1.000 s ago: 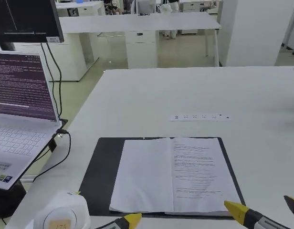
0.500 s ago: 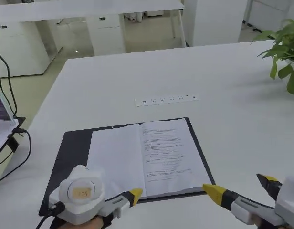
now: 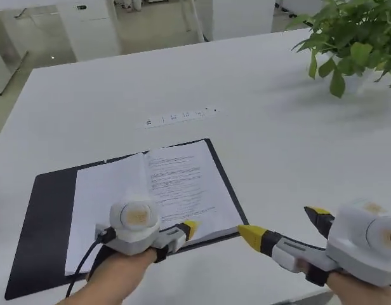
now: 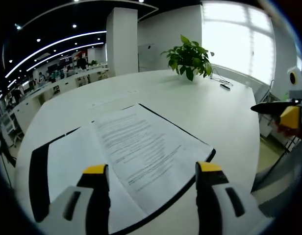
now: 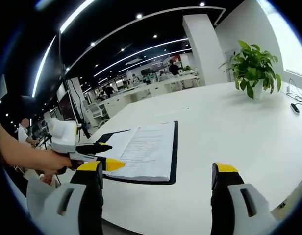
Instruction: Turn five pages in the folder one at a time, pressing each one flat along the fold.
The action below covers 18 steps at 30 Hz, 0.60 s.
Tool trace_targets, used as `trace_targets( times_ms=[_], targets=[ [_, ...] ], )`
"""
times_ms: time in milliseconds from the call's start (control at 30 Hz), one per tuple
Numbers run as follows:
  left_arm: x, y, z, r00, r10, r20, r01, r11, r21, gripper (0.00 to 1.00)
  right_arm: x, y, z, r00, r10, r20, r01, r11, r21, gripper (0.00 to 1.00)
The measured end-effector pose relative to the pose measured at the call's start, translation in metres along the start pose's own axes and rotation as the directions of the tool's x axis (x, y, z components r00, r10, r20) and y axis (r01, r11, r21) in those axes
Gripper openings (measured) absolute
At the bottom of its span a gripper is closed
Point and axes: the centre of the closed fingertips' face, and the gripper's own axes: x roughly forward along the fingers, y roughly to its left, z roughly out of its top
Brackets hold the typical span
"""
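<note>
A black folder [image 3: 49,190] lies open on the white table, with a blank page on the left and a printed page [image 3: 183,181] on the right. My left gripper [image 3: 183,232] hovers open over the near edge of the pages, close to the fold. In the left gripper view its jaws stand wide apart above the printed page [image 4: 136,142], with nothing between them. My right gripper [image 3: 283,223] is open just off the folder's near right corner, above bare table. The right gripper view looks across at the folder [image 5: 151,144] and the left gripper [image 5: 114,155].
A potted plant [image 3: 354,38] stands at the far right of the table [image 3: 278,127]. A flush power strip [image 3: 179,116] sits just beyond the folder. A small dark object with a cable [image 5: 294,108] lies near the plant.
The head camera has swung right and down, so the laptop has left the picture. Both grippers reach further in; the left one now sits over the pages' near edge. The pages lie as before.
</note>
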Motion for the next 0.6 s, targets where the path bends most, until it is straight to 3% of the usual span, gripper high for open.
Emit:
trace_targets(
  times_ms=[300,467,600],
  targets=[
    [0.030,-0.022,-0.003,0.9992,-0.040,-0.008,0.041,0.999,0.009,0.66,-0.002,0.002,-0.001,1.0000,-0.008,0.004,0.008,1.000,0.014,0.90],
    [0.043,-0.023,0.002,0.9998,-0.012,0.019,0.011,1.000,0.013,0.64,-0.002,0.007,-0.006,1.0000,0.001,-0.007,-0.001,1.000,0.012,0.89],
    [0.053,-0.025,-0.011,0.9999,-0.007,-0.016,0.007,1.000,0.003,0.59,-0.004,0.011,-0.008,0.9999,0.012,-0.001,-0.012,1.000,-0.001,0.89]
  ],
)
